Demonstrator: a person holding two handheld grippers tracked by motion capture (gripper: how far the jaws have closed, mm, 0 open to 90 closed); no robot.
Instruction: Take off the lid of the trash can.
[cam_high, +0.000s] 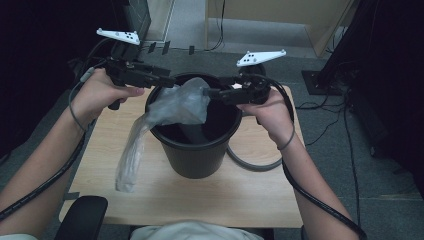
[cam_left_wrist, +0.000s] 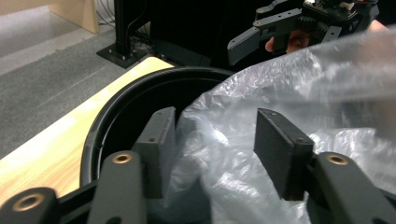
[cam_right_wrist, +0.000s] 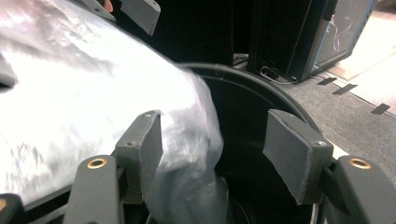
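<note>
- Work in hand, as judged: lining the black bin (cam_high: 197, 145) with the clear plastic bag (cam_high: 165, 112).
- Bin stands upright near the middle of the worktop (cam_high: 165, 192), closer to its far edge.
- Bag location: upper part bunched over the bin's left rim and mouth; a long tail hangs outside the left wall and trails onto the worktop toward the near-left corner.
- Left gripper (cam_high: 162, 80) sits at the far-left rim. Its fingers (cam_left_wrist: 161, 140) stand spread, with bag film lying loose between them and not pinched.
- Right gripper (cam_high: 212, 93) is over the right side of the mouth. Its fingers (cam_right_wrist: 144, 144) are spread; the film rests against one pad, the other pad is clear of it, so no grip.
- Progress, judged: early. Bag is draped on the bin but not opened, nothing pushed down to the bottom, no film folded round the rim. Interior still shows dark and bare on the right.
- Left to do: find the bag's mouth, spread it, seat it inside, cuff it over the rim.
- Room: bin mouth open on the right half; bare worktop at the near edge and both sides.
- A grey cable loop (cam_high: 252, 162) lies on the worktop just right of the bin, a possible snag.
</note>
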